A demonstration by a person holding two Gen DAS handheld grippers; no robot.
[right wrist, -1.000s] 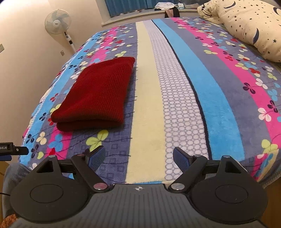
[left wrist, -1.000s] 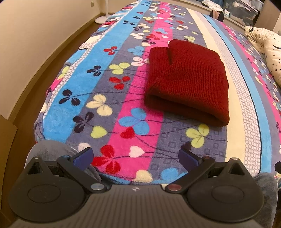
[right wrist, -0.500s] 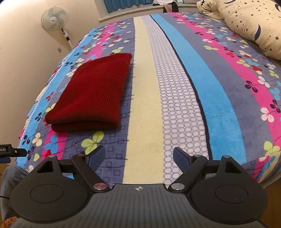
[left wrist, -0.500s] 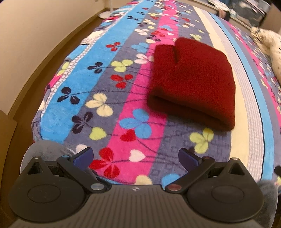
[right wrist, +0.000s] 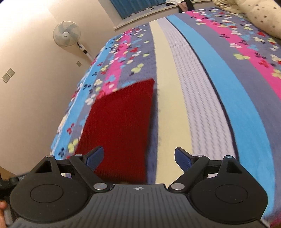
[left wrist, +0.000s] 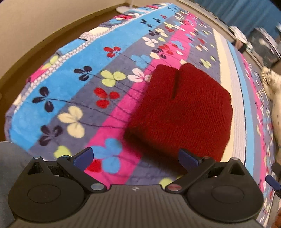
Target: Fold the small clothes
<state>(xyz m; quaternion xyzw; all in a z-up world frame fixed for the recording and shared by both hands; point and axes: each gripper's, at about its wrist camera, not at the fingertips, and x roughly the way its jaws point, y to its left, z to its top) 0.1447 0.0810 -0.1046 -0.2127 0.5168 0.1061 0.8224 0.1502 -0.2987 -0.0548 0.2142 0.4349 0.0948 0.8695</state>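
A dark red knitted garment (left wrist: 182, 112) lies folded flat on the striped flowered blanket (left wrist: 73, 84). My left gripper (left wrist: 135, 157) is open and empty, just in front of the garment's near edge, its right finger over the near corner. In the right wrist view the garment (right wrist: 121, 126) lies ahead and to the left. My right gripper (right wrist: 138, 156) is open and empty, with its left finger over the garment's near end and its right finger over the cream stripe.
A standing fan (right wrist: 67, 36) is by the wall beyond the bed's left side. A star-patterned pillow (right wrist: 260, 15) lies at the far right of the bed. The bed's left edge (left wrist: 15, 112) drops to a brown floor. A window with blue curtains (right wrist: 140, 7) is at the far end.
Both grippers have moved forward toward the red garment, which now fills more of each view. Both stay open. The garment has not moved.
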